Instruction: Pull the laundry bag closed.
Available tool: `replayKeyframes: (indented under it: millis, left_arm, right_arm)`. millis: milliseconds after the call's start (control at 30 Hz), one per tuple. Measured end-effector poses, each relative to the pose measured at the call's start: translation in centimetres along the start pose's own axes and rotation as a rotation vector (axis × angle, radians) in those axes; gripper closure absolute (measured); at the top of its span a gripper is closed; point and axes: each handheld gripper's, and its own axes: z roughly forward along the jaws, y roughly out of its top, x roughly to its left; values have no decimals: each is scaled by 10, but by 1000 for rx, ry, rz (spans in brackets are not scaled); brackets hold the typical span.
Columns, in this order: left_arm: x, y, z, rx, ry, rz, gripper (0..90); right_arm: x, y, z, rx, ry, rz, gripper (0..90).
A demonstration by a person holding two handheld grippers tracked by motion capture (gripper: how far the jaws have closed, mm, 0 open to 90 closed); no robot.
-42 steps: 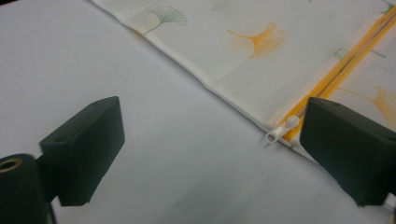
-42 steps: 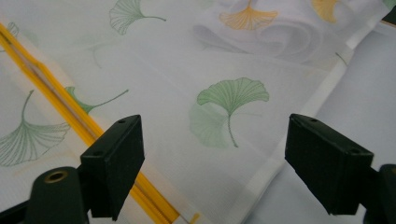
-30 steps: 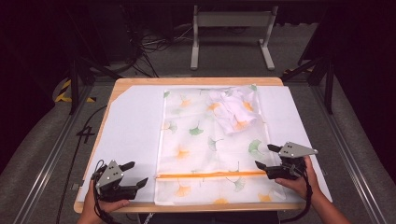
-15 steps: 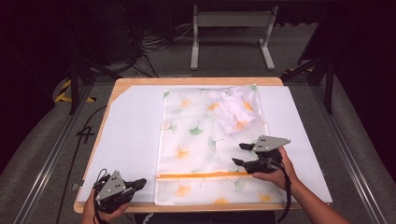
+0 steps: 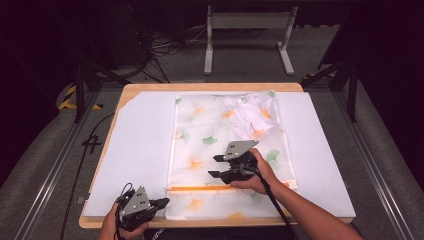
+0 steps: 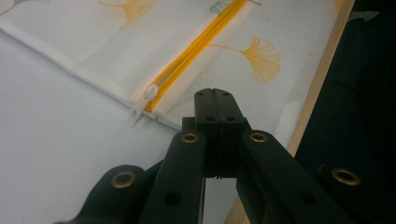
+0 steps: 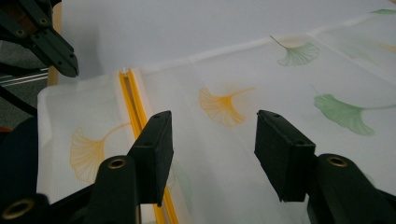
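The mesh laundry bag (image 5: 225,150) lay flat on the tabletop (image 5: 135,90). The left claw (image 6: 214,95) was clamped on the bag's near-left corner beside the zipper pull (image 6: 144,100); the right claw (image 5: 214,166), jaws half apart and just closing, hovered empty over the yellow zipper (image 7: 135,112). Judged step: unzipping; next, pinch the pull.

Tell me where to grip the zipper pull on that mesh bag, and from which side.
Grip the small white zipper pull by its flat tab, which sticks out past the yellow zipper at the bag's left edge. Probably come from the bare white sheet side, jaws low and straddling the tab.
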Motion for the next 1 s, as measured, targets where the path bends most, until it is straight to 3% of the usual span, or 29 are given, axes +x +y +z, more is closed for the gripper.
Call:
replayKeyframes:
  millis: [233, 500, 800, 1000]
  left_arm:
    - [-1, 0, 11, 49, -11, 22, 900]
    - [2, -2, 15, 57, -30, 17, 900]
    - [2, -2, 15, 64, -35, 26, 900]
    - [3, -2, 16, 65, -41, 27, 900]
  right_arm:
    - [12, 23, 37, 33, 83, -25, 489]
    - [33, 48, 78, 76, 174, -63, 511]
    - [45, 57, 115, 148, 207, -74, 547]
    - [48, 56, 130, 177, 226, -67, 571]
